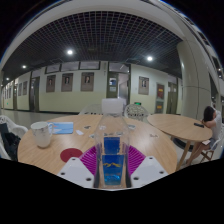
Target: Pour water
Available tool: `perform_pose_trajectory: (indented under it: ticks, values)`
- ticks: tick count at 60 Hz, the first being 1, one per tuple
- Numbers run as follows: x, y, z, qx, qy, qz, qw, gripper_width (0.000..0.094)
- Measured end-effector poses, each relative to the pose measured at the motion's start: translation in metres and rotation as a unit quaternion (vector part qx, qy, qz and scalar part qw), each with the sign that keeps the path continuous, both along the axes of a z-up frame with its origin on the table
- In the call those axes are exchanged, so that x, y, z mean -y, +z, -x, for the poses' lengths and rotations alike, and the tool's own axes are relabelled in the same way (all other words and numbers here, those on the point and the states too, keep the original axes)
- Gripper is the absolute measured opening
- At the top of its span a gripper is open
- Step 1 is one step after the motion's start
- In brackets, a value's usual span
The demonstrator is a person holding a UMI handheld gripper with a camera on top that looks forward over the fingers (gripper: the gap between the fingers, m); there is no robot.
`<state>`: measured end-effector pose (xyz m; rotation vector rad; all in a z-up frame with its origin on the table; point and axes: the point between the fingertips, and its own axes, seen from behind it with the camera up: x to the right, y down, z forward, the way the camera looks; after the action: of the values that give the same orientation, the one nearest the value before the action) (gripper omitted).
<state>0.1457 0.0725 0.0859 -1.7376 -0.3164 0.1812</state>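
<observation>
Round wooden table (45, 152): white mug (41, 133), blue cloth (62, 128), dark red coaster (71, 155).

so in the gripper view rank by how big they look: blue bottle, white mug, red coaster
1. blue bottle, between the gripper fingers; largest, though nearness to the camera inflates it.
2. white mug on the table.
3. red coaster, smallest, but close to the mug in width, so that pair is unsure.

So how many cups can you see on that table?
2. A blue cup stands between the fingers of the tool; a white cup sits off to the left on the table. Others may be hidden behind them.
</observation>
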Motion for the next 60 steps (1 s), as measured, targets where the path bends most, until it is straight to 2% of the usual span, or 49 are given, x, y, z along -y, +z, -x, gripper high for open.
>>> perform_pose_trajectory:
  ticks: [4, 15, 23, 29, 36, 44, 52, 56, 60]
  values:
    - [-0.002, 0.001, -0.001, 0.005, -0.002, -0.008, 1.000, 0.0312]
    - [-0.003, 0.006, 0.012, 0.056, -0.001, -0.022, 0.998, 0.0295]
    - [-0.014, 0.057, 0.033, 0.196, -0.006, -0.094, 0.976, 0.0294]
    - [-0.019, 0.100, 0.075, 0.335, 0.005, -0.163, 0.928, 0.0293]
    - [-0.013, 0.141, 0.134, 0.503, 0.028, -0.230, 0.833, 0.0294]
    - [-0.014, 0.151, 0.185, 0.697, 0.035, -0.288, 0.656, 0.0295]
    - [-0.020, 0.132, 0.218, 0.804, 0.038, -0.309, 0.507, 0.0294]
    - [-0.016, 0.137, 0.227, 0.840, 0.041, -0.319, 0.438, 0.0293]
    - [-0.017, 0.137, 0.236, 0.859, 0.039, -0.329, 0.390, 0.0294]
